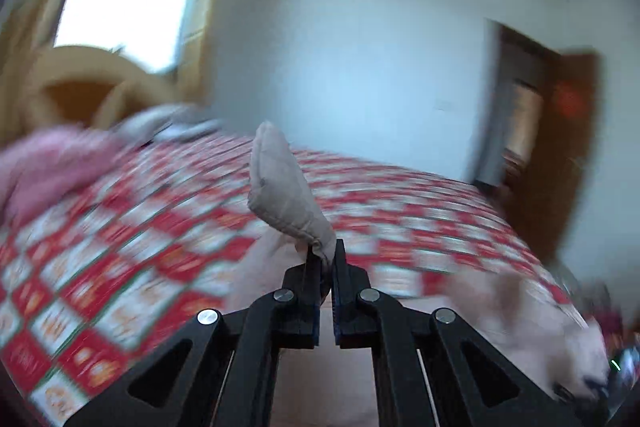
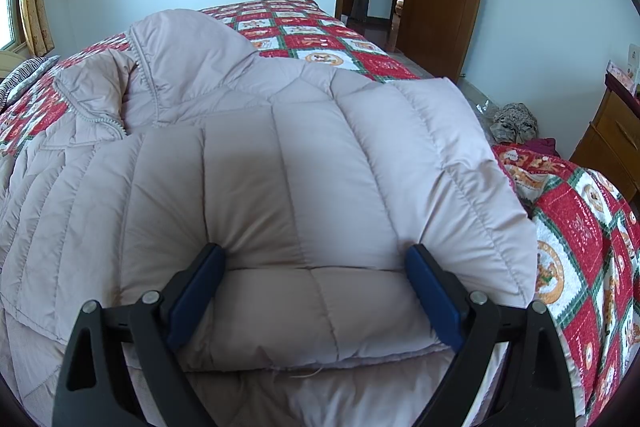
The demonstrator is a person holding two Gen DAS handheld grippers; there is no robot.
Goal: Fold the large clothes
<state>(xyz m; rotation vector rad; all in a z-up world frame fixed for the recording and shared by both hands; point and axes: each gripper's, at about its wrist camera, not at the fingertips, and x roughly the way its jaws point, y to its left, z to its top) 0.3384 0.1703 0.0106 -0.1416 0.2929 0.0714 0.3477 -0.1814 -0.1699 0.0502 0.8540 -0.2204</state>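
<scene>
Left tool (image 1: 325, 259) clamped on a coat (image 1: 286, 187) corner, lifted above the bed (image 1: 120, 267), probably to carry that edge over for a fold. Blurred view, likely mid-swing. Right tool (image 2: 316, 267) spread wide, fingers (image 2: 200, 279) pressing into the coat's (image 2: 300, 167) folded bulk ahead, seemingly pinning it flat on the bed (image 2: 580, 247).

We see a pale pink quilted jacket (image 2: 280, 163) lying spread on the bed (image 2: 304, 39), one sleeve folded across its front.
</scene>
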